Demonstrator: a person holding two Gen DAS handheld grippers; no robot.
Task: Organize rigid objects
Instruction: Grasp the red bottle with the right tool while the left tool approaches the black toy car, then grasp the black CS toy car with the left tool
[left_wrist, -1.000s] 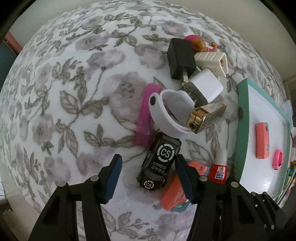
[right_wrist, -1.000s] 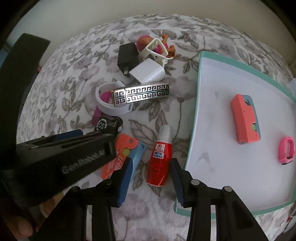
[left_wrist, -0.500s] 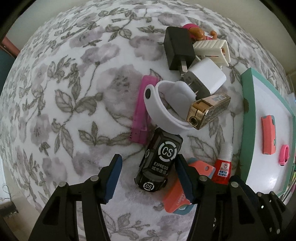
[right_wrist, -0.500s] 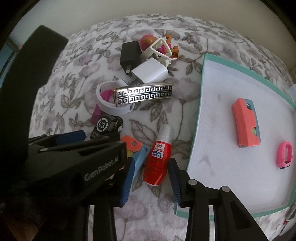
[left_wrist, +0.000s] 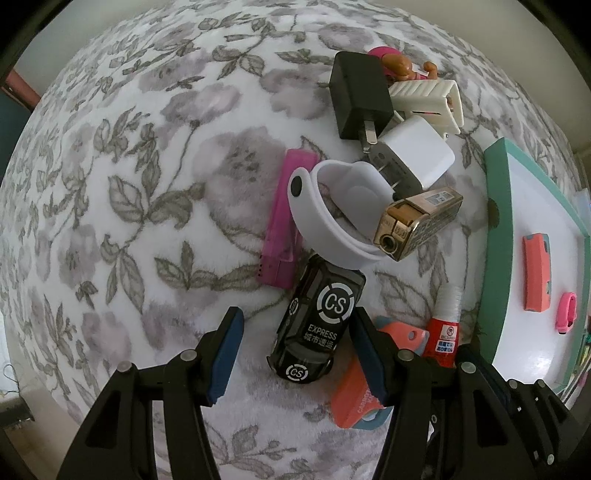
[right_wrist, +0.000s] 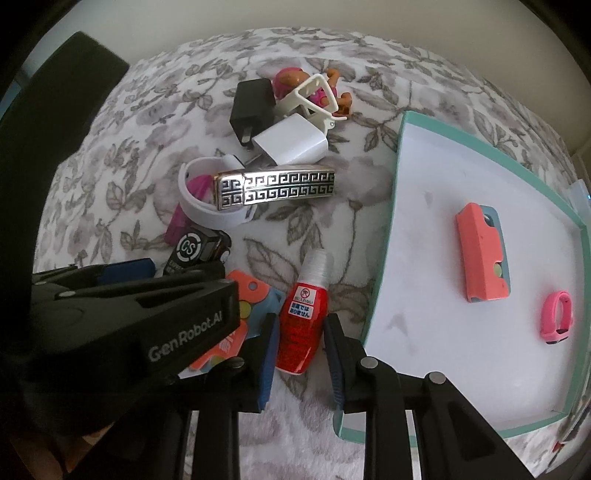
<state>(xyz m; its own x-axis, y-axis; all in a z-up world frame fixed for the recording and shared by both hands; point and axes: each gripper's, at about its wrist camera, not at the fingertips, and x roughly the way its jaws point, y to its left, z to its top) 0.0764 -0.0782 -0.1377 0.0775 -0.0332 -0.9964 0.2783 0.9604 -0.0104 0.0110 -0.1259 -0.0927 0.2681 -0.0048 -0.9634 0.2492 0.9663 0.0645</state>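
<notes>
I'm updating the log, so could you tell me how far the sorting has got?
Early. Done: a coral case and pink band lie in the teal tray. In hand: left tongs open around the black toy car; right tongs open around the red bottle. Left: chargers, lighter, white band, comb, doll.

Home, floral blanket (left_wrist: 147, 184), scattered toys

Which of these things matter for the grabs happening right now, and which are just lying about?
In play:
left gripper, open around the toy car
right gripper, open around the red bottle
tray

Lying about:
black charger
white charger
lighter
wristband
</notes>
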